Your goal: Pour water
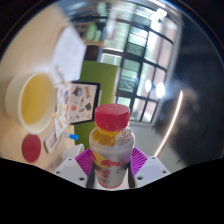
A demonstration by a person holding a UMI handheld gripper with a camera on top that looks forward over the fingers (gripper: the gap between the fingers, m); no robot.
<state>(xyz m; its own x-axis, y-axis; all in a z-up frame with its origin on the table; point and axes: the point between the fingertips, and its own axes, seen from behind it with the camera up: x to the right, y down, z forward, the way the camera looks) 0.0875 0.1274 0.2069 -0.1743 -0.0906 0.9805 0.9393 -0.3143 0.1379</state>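
- Windows (140, 50) with dark frames filling the far side of the room, bright daylight behind; beyond the glass, nothing sharp enough to name.
- Table (60, 60), pale and tilted in the view, stretching away to the left of the fingers and bearing the other things.
- Green panel (108, 78) behind the bottle's cap, between table and windows; what it belongs to, impossible to tell.
- Bowl (32, 100), white, well to the left of the fingers, with yellowish liquid or a yellow inside; which of the two, not clear.
- Printed sheet (76, 100) with small coloured pictures, lying flat on the table between bowl and bottle, just beside the bowl's rim.
- Bottle (111, 150), clear plastic with a yellowish label or content in the upper part, upright between the two fingers, close before the camera.
- Gripper (111, 163) clamped on the bottle, purple pads (86, 160) pressing at either side of its lower body, no gap seen at left or right.
- Red cap (113, 116) still screwed on top of the bottle, closed.
- Red lid (32, 148), small and round, lying on the table below the bowl, left of the fingers, apart from the bottle.
- Blue bit (73, 138), tiny, just left of the bottle's shoulder; too small to name.
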